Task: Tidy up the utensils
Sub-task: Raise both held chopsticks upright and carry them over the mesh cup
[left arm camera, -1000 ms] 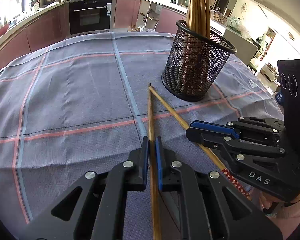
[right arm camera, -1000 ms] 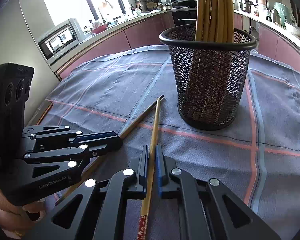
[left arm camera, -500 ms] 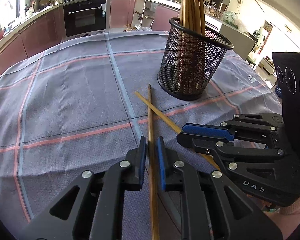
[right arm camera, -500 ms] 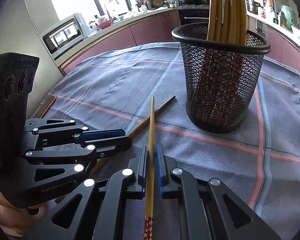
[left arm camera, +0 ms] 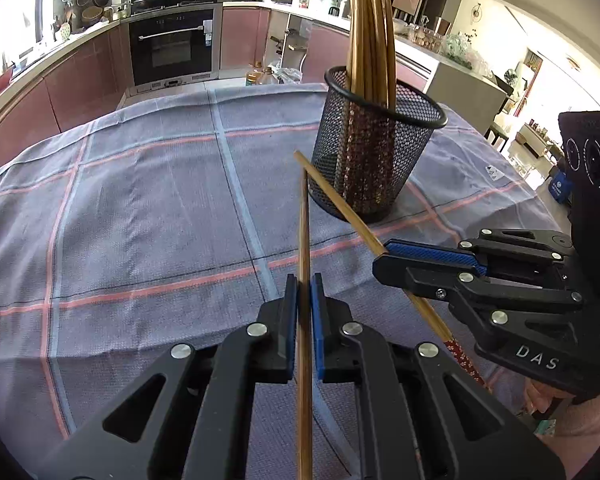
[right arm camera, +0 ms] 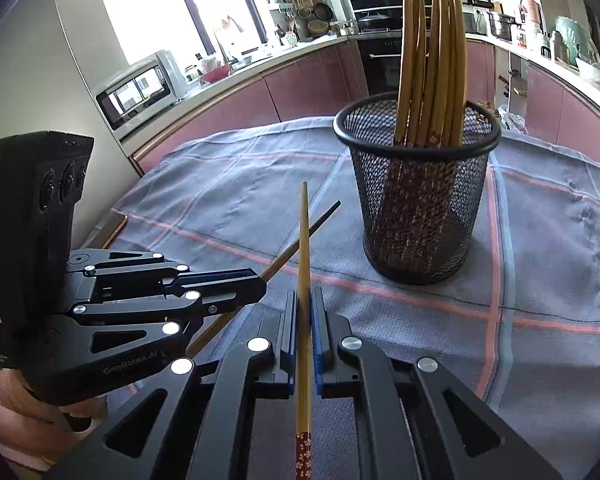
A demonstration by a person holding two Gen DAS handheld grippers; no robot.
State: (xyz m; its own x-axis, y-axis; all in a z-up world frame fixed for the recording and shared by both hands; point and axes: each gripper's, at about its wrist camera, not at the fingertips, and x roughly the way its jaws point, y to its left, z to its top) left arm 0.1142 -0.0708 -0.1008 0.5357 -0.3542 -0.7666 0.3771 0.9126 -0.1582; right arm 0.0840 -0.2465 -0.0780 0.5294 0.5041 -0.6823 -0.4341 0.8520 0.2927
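Note:
A black mesh cup [left arm camera: 380, 168] [right arm camera: 420, 216] stands on the checked cloth with several wooden chopsticks upright in it. My left gripper [left arm camera: 304, 282] is shut on a darker wooden chopstick [left arm camera: 305, 224] that points towards the cup's foot. In the right wrist view the left gripper [right arm camera: 260, 286] is at the left, its chopstick [right arm camera: 300, 240] sticking out. My right gripper [right arm camera: 304, 298] is shut on a lighter chopstick [right arm camera: 304, 240] with a red flowered end. In the left wrist view the right gripper [left arm camera: 382, 258] is at the right. Its chopstick [left arm camera: 340, 204] crosses the left one near the tips.
The grey-blue checked tablecloth [left arm camera: 140, 220] covers the table, whose edge drops off on the right [left arm camera: 540, 200]. Kitchen counters, an oven [left arm camera: 172, 44] and a microwave [right arm camera: 140, 88] lie beyond the table. A hand [right arm camera: 16, 408] grips the left gripper's handle.
The right gripper has risen with its chopstick, whose tip now stands clear above the cloth. The two chopsticks cross closer to their tips. The left gripper has barely shifted.

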